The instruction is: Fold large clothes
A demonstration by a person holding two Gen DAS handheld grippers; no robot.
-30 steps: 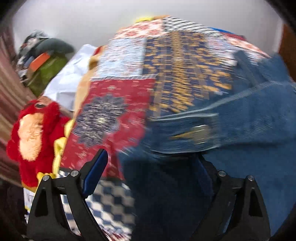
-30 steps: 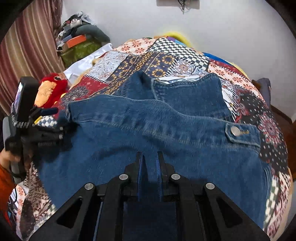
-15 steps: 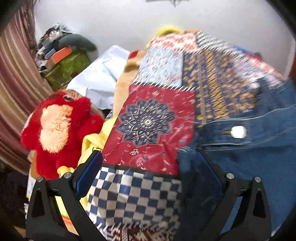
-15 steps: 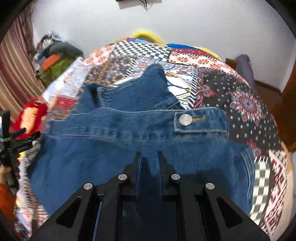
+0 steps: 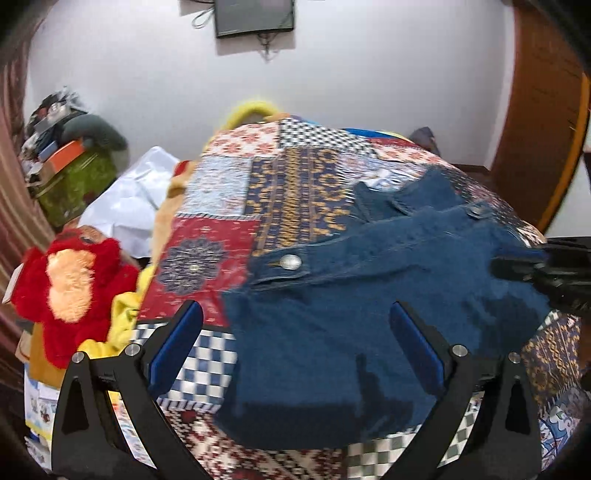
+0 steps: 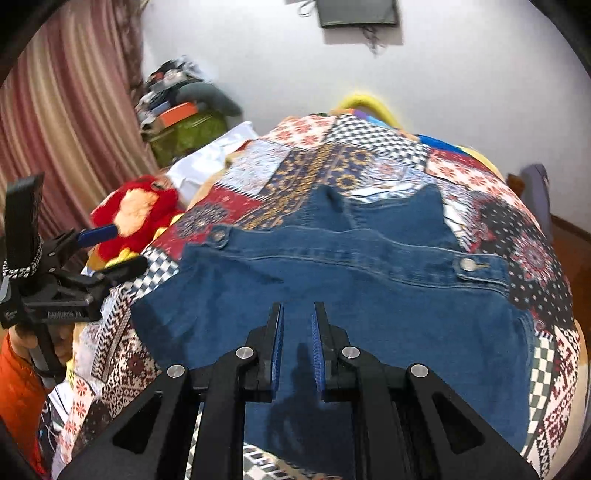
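A blue denim jacket (image 5: pixel 369 295) lies folded flat on the patchwork quilt (image 5: pixel 288 192), with a metal button at each near corner of its top band. My left gripper (image 5: pixel 294 310) hovers open over the jacket's left edge, nothing between its blue pads. In the right wrist view the jacket (image 6: pixel 332 277) fills the middle. My right gripper (image 6: pixel 297 308) hangs shut above it, holding nothing and casting a shadow on the cloth. The left gripper (image 6: pixel 118 249) shows at the left, held by a hand with an orange sleeve. The right gripper (image 5: pixel 502 266) shows blurred at the right edge.
A red plush toy (image 5: pixel 74 284) and yellow cloth lie off the bed's left side. A white sheet (image 5: pixel 129 206) and a cluttered green box (image 5: pixel 74 181) stand farther back by a striped curtain (image 6: pixel 62 122). A screen (image 5: pixel 255 16) hangs on the white wall; a wooden door (image 5: pixel 539 122) stands at the right.
Both grippers have lifted and drawn back from the jacket, so more of the room shows. The left jaws, low at the denim's edge a second ago, now stand clear above it.
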